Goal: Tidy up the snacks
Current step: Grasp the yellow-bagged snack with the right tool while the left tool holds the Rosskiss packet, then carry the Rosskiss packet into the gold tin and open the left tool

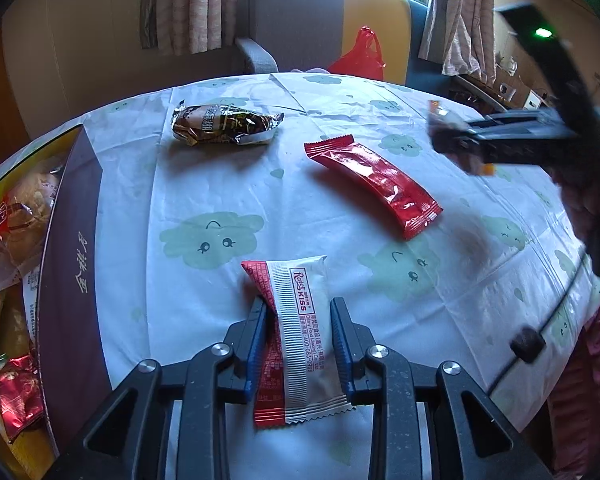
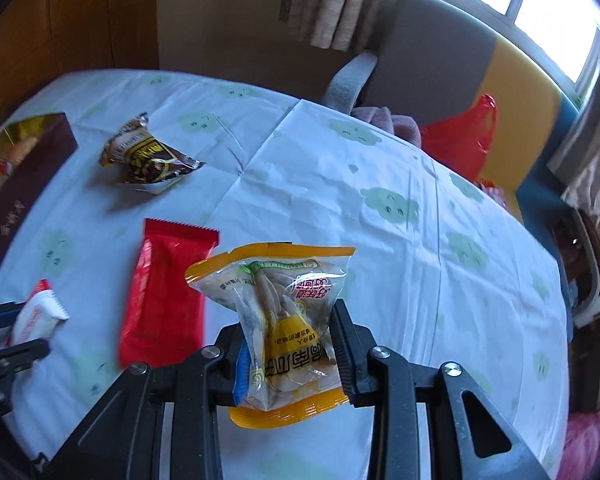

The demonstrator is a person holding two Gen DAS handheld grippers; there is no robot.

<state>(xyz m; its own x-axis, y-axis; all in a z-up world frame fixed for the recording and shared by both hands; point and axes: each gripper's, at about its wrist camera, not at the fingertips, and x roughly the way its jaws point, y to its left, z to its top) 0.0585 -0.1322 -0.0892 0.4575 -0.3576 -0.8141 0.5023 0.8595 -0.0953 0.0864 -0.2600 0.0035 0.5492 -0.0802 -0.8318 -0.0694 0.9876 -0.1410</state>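
Left hand-held gripper [image 1: 298,330] pinches the white-red snack packet [image 1: 300,344], right hand-held gripper [image 2: 288,344] clamps the seed packet [image 2: 284,320], and the snack box [image 1: 72,280] lies far left, nearer the left.

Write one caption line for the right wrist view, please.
Right gripper holds an orange-edged snack packet above the tablecloth; a red wrapper lies nearby.

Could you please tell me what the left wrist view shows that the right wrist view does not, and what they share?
Only the left wrist view shows the left gripper shut on the Rose Kiss packet up close.

Only the right wrist view shows the right gripper clamping the yellow seed packet clearly.

Both show the red wrapper, the brown foil snack, the snack box and the red plastic bag.
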